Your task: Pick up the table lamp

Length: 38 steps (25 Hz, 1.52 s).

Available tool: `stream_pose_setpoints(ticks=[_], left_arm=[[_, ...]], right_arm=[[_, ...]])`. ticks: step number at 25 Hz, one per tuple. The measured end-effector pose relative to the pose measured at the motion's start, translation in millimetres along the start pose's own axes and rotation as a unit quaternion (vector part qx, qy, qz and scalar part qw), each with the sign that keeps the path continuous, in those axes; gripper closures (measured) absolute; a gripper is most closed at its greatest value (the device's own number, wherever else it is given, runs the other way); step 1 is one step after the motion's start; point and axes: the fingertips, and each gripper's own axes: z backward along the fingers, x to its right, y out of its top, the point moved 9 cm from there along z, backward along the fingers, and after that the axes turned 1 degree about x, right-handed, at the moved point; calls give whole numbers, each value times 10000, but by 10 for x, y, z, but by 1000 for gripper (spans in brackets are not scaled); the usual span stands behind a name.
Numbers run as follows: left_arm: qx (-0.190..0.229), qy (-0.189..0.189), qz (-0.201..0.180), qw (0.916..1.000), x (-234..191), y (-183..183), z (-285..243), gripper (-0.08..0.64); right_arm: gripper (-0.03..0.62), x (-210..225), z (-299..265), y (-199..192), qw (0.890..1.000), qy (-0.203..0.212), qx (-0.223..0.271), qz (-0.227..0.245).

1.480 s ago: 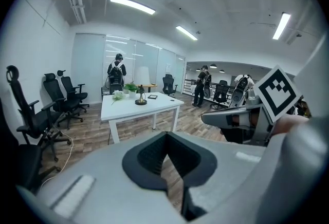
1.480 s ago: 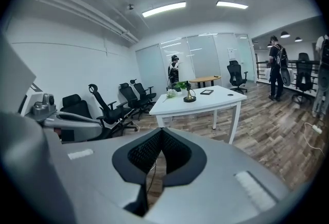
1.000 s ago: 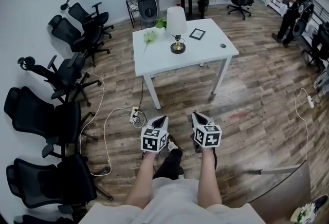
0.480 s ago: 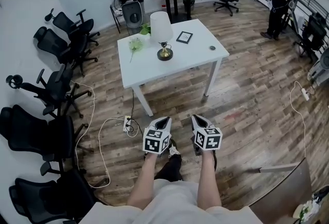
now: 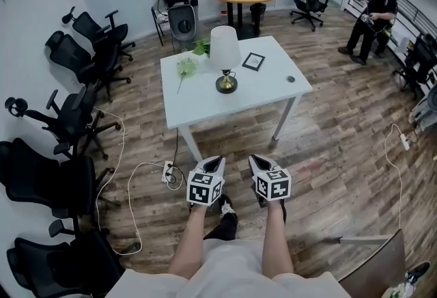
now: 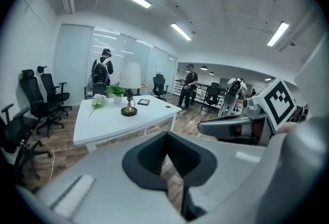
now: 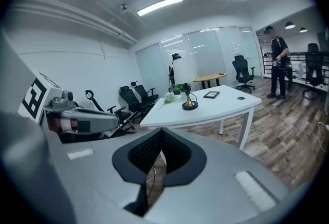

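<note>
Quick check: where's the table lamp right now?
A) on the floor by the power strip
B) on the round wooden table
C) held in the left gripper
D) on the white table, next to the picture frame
D: the table lamp stands upright on the white table, with the picture frame lying just beside it.

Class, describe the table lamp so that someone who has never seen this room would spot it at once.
Find the white table in the middle of the room. The table lamp stands on it between a white flower and a dark picture frame. It alone stands tall there, with a white shade on a brass-coloured base.
</note>
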Motion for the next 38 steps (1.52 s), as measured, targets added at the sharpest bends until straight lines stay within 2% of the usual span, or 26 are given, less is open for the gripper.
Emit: stream_pose_setpoints(ticks=[3, 8, 14, 27, 32, 38], left_arm=[[171, 78, 90, 9998, -184, 113, -49, 558], [493, 61, 277, 9984, -392, 348, -242, 558], [535, -151, 420, 9976, -488, 485, -595, 558], [655, -226, 574, 9959, -991, 907, -1254, 558], [841, -223, 605, 9944, -1166, 1074, -1338, 558], [851, -143, 611, 9944, -1313, 1068, -1328, 558]], right_arm=[[568, 23, -146, 150, 10000, 3, 19, 9], [568, 56, -384, 295, 9994, 10, -191, 286], [568, 229, -584, 490, 9986, -115, -287, 425], [568, 622, -1188, 851, 9964, -326, -448, 640], [568, 748, -1387, 1059, 9978, -284, -210, 569], [568, 806, -1501, 1012, 9981, -475, -17, 383]])
